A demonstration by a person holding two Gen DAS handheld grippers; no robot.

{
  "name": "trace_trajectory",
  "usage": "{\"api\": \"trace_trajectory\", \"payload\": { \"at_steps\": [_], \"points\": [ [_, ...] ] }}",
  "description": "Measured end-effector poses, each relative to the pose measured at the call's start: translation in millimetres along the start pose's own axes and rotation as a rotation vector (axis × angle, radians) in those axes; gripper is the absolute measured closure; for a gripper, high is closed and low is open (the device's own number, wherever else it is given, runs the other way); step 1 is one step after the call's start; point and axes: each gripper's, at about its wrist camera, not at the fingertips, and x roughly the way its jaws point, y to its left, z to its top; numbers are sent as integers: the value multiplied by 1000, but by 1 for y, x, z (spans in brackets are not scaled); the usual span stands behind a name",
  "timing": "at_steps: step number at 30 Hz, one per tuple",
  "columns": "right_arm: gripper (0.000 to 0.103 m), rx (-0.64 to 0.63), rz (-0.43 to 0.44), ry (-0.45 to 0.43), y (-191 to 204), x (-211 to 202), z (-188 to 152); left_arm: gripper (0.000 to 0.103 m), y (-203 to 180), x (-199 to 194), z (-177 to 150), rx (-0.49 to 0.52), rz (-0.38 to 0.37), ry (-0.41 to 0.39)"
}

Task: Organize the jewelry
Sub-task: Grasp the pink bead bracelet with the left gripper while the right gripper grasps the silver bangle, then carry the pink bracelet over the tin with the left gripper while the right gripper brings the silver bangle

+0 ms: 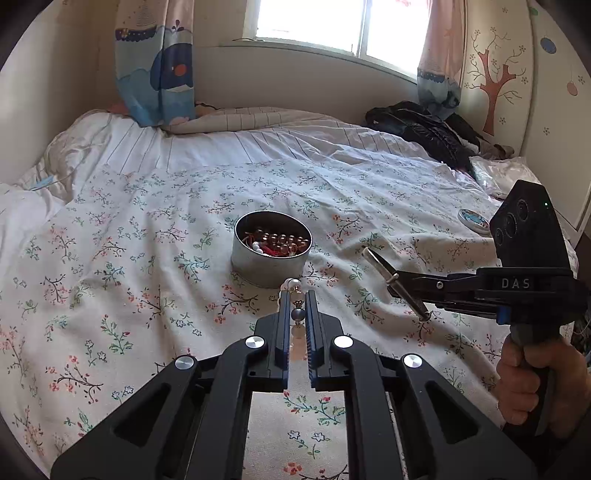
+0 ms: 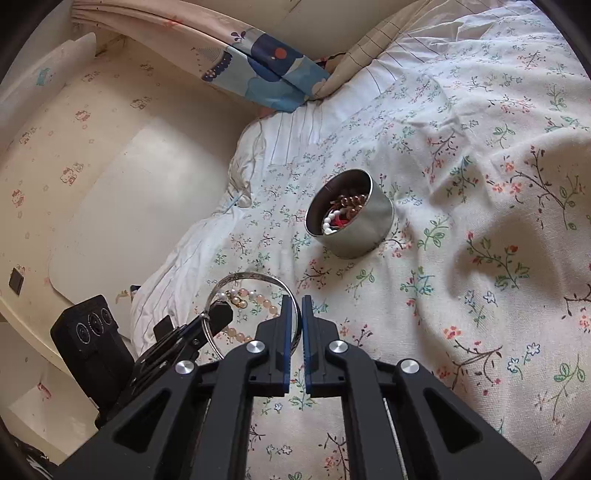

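Sunlit from a window [image 1: 343, 22] at its head, the bed [image 1: 110, 229] fills both views under a cream cover printed with small flowers. Whale-pattern curtains [image 1: 155, 74] hang at the left of the window, and a dark jacket [image 1: 424, 125] lies crumpled at the far right of the bed.

A round metal tin [image 1: 271, 254] stands open near the middle of the cover, with copper-coloured beads, white beads and something red inside. A small round lid [image 1: 474, 220] with a blue picture lies well apart from it, off to the right.

The right gripper [image 2: 295, 301] is narrowed on a silver bangle [image 2: 255, 277], whose rim passes between its 2 fingers; the hoop stands tilted above the cover. The left gripper [image 1: 297, 295] is closed on a bead bracelet [image 1: 297, 315] of white, pale pink and 1 dark bead, which runs along the gap between its fingers and pokes out past the tips, near the tin. In the right wrist view the bracelet's strand shows through the bangle's hoop, and the left gripper's tip sits at the hoop's left edge.
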Motion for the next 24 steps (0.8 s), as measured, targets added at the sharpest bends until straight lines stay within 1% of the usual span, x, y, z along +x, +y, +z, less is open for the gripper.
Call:
{"api": "trace_trajectory", "payload": {
  "at_steps": [7,14,19,24],
  "points": [
    [97,37,68,-28,-2,-1,6,96,4,-1,6,-17,16,-29],
    [97,77,140,-43,-5,7,15,96,4,0,15,-27,37,-67],
    [97,101,178,-61,-8,11,21,96,1,3,22,-22,43,-86],
    [97,109,193,-67,-8,14,26,96,-2,6,27,-20,45,-103]
  ]
}}
